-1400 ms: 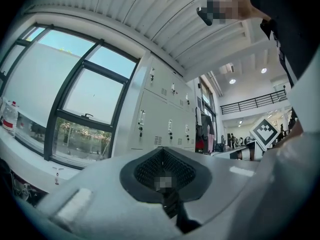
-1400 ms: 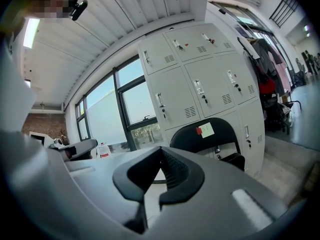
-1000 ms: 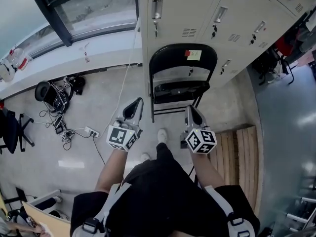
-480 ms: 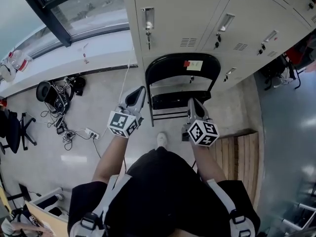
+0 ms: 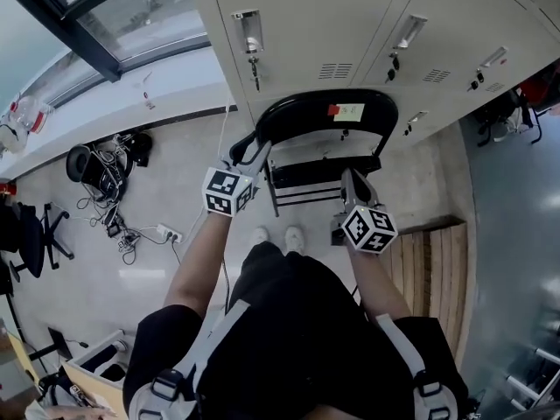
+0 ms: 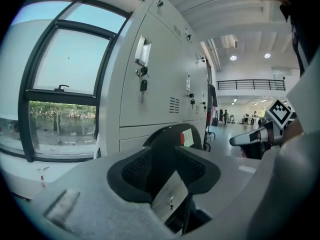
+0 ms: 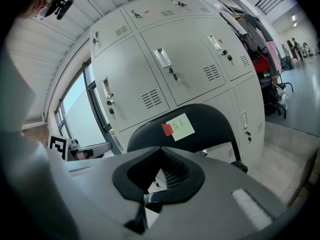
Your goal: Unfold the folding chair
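Task status: not begun in effect. The black metal folding chair (image 5: 319, 112) stands against the grey metal lockers (image 5: 350, 24), its feet on the pale floor (image 5: 184, 182). It appears folded, with the seat lying close to the plane of the back rather than swung out level. A yellow paper note with a red tab (image 5: 347, 110) is stuck to the curved backrest.

Left gripper (image 5: 249, 150): released. Its jaws have just been opening and stand partly apart. It is at the left upper curve of the chair's back frame. The left gripper view shows the dark backrest edge in the gap between the jaws, but the pads are not seen pressing on it. Whether metal is touched cannot be confirmed.

Right gripper (image 5: 353, 180): clenched on nothing. The right gripper view shows its jaws together and empty. The head view puts it just beside the right edge of the seat, below the backrest. Contact cannot be confirmed.

Outstanding, in the inspector's judgement:
- a secure hold on the back frame
- the chair drawn clear of the lockers
- the seat pushed down until the legs spread
- the chair set standing on all its feet
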The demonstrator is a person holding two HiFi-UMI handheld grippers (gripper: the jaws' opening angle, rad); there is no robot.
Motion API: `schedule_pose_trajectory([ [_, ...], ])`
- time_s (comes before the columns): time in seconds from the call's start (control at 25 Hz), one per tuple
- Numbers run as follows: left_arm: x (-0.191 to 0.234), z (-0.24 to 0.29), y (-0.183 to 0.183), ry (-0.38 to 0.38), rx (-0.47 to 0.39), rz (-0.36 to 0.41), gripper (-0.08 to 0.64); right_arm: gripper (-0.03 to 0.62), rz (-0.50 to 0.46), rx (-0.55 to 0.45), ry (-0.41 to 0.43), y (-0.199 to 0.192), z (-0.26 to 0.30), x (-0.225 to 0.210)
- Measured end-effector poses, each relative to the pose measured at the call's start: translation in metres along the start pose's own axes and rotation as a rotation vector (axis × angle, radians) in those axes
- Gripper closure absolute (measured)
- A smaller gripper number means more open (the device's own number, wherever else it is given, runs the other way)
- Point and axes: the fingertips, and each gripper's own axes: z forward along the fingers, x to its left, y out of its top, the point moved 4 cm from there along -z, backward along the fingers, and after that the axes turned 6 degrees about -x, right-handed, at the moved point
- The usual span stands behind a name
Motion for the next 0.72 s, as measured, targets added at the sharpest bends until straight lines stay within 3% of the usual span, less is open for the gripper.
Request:
schedule_pose_trajectory([
  [0.28,0.020,0.031,-0.040,-0.120,0.156,-0.014,0.262,0.588,0.026,0.037,-0.094,-0.025,0.001,0.006],
  [0.72,0.043,0.077,-0.054,-0.248,0.235,0.031,0.262,0.588,0.054,0.047,-0.191,-0.047,0.000,0.017],
])
